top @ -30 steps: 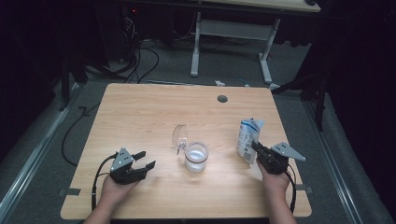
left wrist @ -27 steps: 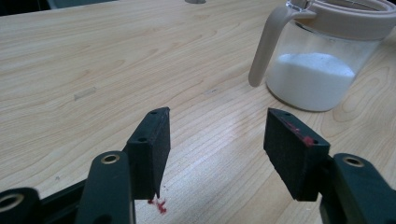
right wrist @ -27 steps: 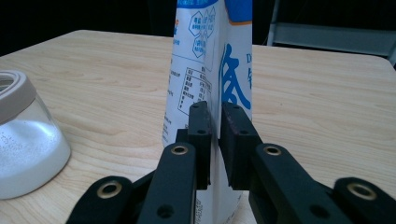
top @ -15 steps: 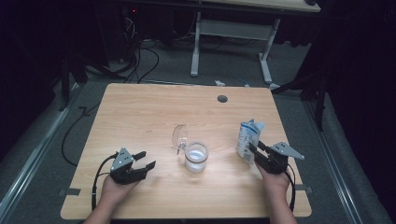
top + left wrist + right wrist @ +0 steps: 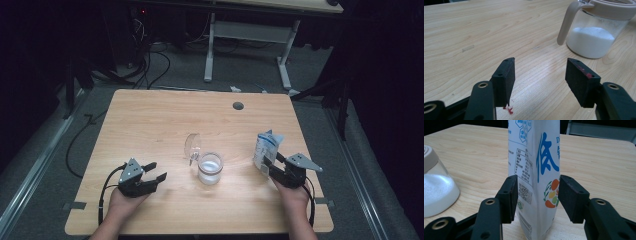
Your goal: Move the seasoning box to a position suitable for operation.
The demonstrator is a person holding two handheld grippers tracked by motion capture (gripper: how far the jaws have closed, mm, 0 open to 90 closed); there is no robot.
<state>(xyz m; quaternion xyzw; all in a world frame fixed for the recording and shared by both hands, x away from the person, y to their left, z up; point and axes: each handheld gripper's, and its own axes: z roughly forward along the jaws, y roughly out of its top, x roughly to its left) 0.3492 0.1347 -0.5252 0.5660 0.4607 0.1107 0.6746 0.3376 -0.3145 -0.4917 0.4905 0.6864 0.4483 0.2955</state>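
Fingers point(image 5: 513, 195) just opening, pouch point(image 5: 535, 170) between

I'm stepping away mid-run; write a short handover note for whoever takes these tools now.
Right tool: jaws have just been opening; the white pouch stands upright between them, the pads close beside it and seemingly no longer pressing.
Left tool: open, nothing between the jaws, resting near the table's front edge.
Glass jar: mid-table, lid flipped open, partly filled with white powder.
Done: pouch set down right of the jar.
Left: probably draw the right tool clear and shut the jar lid.
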